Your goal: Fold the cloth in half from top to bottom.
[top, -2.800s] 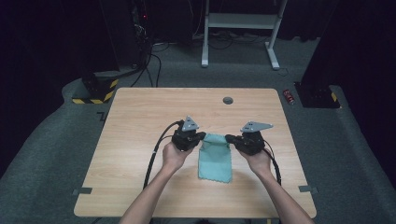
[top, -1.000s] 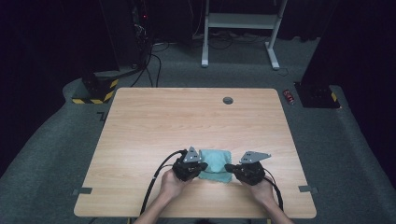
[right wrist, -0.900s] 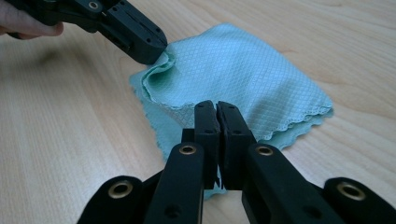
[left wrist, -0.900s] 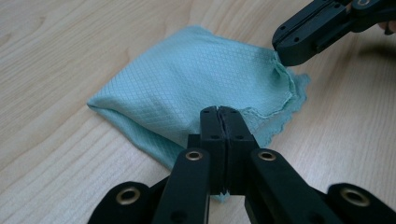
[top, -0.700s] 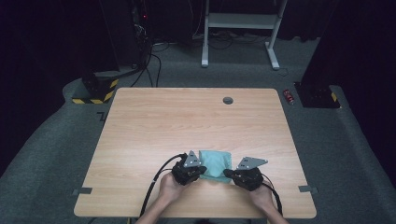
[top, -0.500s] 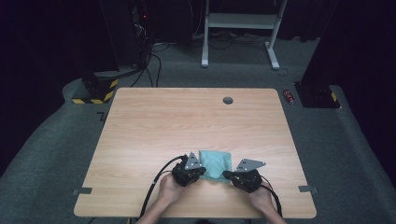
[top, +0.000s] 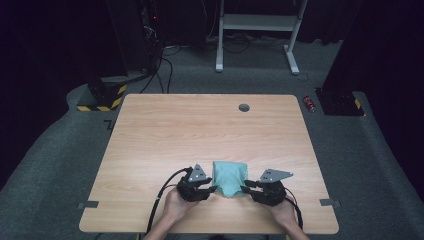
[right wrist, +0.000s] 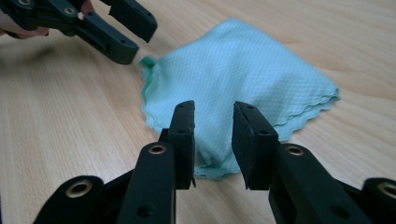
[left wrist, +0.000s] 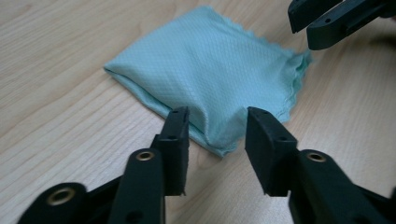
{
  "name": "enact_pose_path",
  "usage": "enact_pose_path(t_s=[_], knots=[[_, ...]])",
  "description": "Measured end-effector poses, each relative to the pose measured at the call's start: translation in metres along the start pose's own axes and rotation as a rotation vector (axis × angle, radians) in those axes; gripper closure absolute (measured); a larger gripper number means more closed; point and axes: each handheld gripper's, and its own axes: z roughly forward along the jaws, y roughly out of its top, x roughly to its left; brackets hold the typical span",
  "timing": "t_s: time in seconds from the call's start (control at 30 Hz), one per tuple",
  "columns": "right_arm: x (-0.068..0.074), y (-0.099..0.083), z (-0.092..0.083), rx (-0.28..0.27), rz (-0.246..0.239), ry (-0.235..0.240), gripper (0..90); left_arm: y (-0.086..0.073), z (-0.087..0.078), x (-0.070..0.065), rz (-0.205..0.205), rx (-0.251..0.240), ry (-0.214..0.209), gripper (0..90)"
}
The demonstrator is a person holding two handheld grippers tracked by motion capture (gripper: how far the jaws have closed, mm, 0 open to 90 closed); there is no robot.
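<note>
A teal cloth (top: 230, 177) lies folded near the front edge of the wooden table (top: 200, 135). My left gripper (top: 212, 189) sits at its near left corner and my right gripper (top: 245, 189) at its near right corner. In the left gripper view the jaws (left wrist: 217, 126) have just been opening; a raised fold of the cloth (left wrist: 210, 74) lies between them, untouched by the pads. In the right gripper view the jaws (right wrist: 213, 121) have also just been opening, with the cloth's (right wrist: 243, 74) near edge loose between them. Each view shows the other gripper (left wrist: 327, 18) (right wrist: 116, 28) across the cloth.
A round cable hole (top: 244, 107) sits near the table's far edge. Tape strips (top: 87, 205) (top: 326, 202) mark the front corners. The left gripper's cable (top: 160, 200) loops over the front edge. A small red can (top: 310, 103) lies on the floor at the right.
The cloth, longer at first, now lies folded in half toward the front edge. Both grippers came toward the person with it, and their jaws have since opened off the cloth.
</note>
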Motion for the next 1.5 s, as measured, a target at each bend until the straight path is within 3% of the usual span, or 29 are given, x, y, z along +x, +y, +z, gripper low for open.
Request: enact_pose_path(t_s=[0.13,0.23,0.37,0.5,0.63,0.77,0.87,1.07,1.23,1.3,1.37,1.43,1.5], knots=[[-0.005,0.004,-0.004,-0.019,0.02,-0.012,75.9,0.008,-0.008,0.008,-0.067,-0.048,-0.013,52.4],[-0.005,0.011,0.007,0.0,0.021,-0.035,83.2,0.016,0.003,0.003,-0.05,-0.036,-0.014,50.8],[-0.001,0.015,0.023,0.029,-0.001,-0.044,84.0,0.02,0.024,-0.003,-0.028,0.014,-0.018,50.4],[0.002,0.01,0.023,0.053,-0.019,-0.05,73.8,0.013,0.029,-0.003,-0.004,0.066,-0.002,47.9],[0.003,-0.002,0.015,0.085,-0.051,-0.099,64.7,0.004,0.022,-0.004,0.014,0.086,0.038,45.1],[0.003,-0.009,0.012,0.11,-0.066,-0.122,61.1,-0.002,0.018,-0.007,0.05,0.121,0.065,43.4],[0.002,-0.009,0.009,0.1,-0.064,-0.131,60.9,-0.004,0.015,-0.007,0.053,0.129,0.07,43.1],[-0.002,0.005,0.008,0.039,-0.027,-0.1,80.8,0.006,0.006,-0.003,-0.003,0.038,0.039,43.1],[-0.001,0.011,0.027,0.041,-0.017,-0.09,86.7,0.023,0.023,0.001,-0.015,-0.006,0.057,46.8],[-0.002,0.01,0.034,0.06,-0.013,-0.09,87.6,0.026,0.034,0.003,-0.016,0.013,0.066,48.3],[-0.004,0.008,0.037,0.08,-0.007,-0.089,88.3,0.026,0.043,0.006,-0.006,0.05,0.107,49.4],[-0.006,0.008,0.036,0.082,-0.006,-0.087,87.9,0.022,0.047,0.012,-0.027,0.087,0.141,49.8],[-0.008,0.008,0.034,0.09,-0.001,-0.086,86.8,0.016,0.043,0.017,-0.059,0.087,0.15,49.5]])
